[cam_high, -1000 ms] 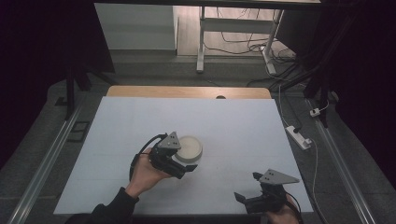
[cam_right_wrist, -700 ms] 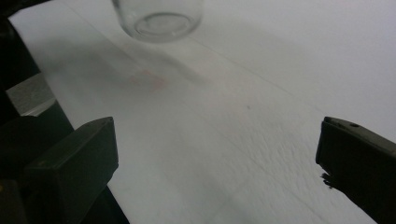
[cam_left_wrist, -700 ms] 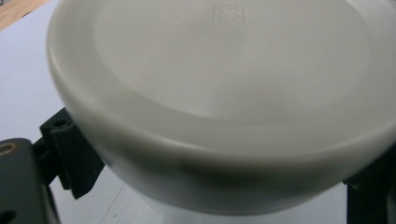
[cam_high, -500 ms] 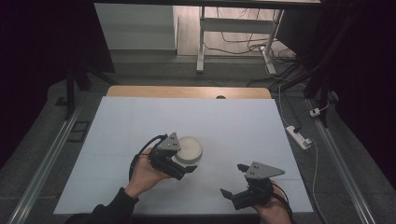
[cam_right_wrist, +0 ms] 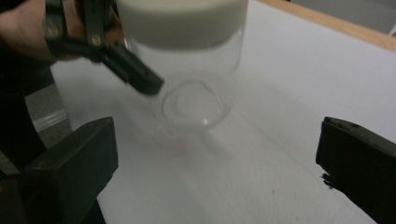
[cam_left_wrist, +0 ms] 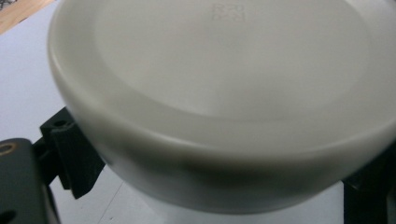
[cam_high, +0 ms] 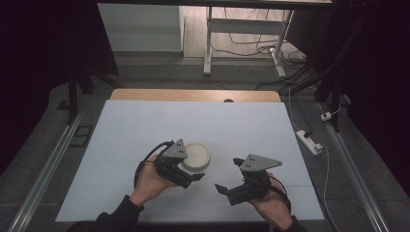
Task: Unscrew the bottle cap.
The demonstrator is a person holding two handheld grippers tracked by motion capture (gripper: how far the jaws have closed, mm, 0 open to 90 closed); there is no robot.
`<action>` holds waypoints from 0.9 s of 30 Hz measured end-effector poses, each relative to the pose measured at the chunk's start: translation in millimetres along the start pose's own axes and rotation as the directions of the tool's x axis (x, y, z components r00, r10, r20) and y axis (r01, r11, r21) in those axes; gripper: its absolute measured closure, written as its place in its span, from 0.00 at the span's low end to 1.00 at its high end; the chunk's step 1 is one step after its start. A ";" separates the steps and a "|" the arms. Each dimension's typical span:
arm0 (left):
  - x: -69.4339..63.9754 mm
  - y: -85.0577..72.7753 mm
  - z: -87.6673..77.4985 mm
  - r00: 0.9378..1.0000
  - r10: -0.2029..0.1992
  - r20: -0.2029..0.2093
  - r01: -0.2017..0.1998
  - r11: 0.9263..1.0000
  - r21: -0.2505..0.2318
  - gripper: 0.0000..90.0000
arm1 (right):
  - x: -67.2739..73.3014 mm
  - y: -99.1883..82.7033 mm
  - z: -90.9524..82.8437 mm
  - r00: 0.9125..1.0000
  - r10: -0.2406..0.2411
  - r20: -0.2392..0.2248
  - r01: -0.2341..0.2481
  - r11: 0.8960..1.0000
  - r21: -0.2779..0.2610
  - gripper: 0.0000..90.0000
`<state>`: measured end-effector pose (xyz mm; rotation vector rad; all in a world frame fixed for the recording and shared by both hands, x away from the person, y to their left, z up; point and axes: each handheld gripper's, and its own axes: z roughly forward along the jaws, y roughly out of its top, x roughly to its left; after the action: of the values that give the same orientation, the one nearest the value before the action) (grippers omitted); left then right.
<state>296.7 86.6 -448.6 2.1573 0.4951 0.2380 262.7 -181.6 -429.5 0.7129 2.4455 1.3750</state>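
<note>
left tool (cam_high: pixel 189 170): jaws clamped | right tool (cam_high: pixel 231 175): jaws spread, free

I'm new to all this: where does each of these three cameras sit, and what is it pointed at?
High view: above the table, looking forward and down; both forearms and hands show.
Left gripper view: rides the left claw, facing the jar's white lid up close.
Right gripper view: rides the right claw, facing the glass jar.
All three share the jar.
</note>
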 end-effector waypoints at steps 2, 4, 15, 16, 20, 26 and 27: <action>-0.6 -0.2 0.6 1.000 0.001 -0.002 -0.001 1.000 0.003 0.08 | 0.3 6.3 4.1 1.000 -0.008 -0.011 0.008 1.000 -0.011 0.00; -0.8 -0.4 1.0 1.000 0.001 -0.002 -0.001 1.000 0.004 0.08 | 0.7 11.8 8.0 1.000 -0.008 -0.024 0.008 1.000 -0.017 0.00; -4.9 0.9 0.7 1.000 0.008 0.003 -0.008 1.000 -0.002 0.08 | 6.8 41.5 29.7 0.997 -0.051 -0.052 0.049 0.998 -0.031 0.00; -5.3 1.3 0.5 1.000 0.012 0.006 -0.012 1.000 0.001 0.08 | 7.4 43.4 32.4 0.997 -0.053 -0.053 0.051 0.998 -0.034 0.00; -7.5 2.5 0.4 1.000 0.017 0.009 -0.017 1.000 -0.002 0.08 | 8.9 49.8 42.4 0.997 -0.054 -0.053 0.052 0.998 -0.039 0.00; -7.0 2.5 0.2 1.000 0.012 0.010 -0.012 1.000 -0.003 0.08 | 9.6 55.0 54.0 0.996 -0.042 -0.075 0.038 0.998 -0.050 0.02; -6.9 2.2 0.4 1.000 0.007 0.011 -0.006 1.000 -0.005 0.08 | 9.5 55.4 55.5 0.996 -0.040 -0.082 0.035 0.998 -0.052 0.03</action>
<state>291.2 82.2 -447.0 2.1544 0.4806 0.2303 295.1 -111.9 -411.3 0.6068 2.4641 1.4745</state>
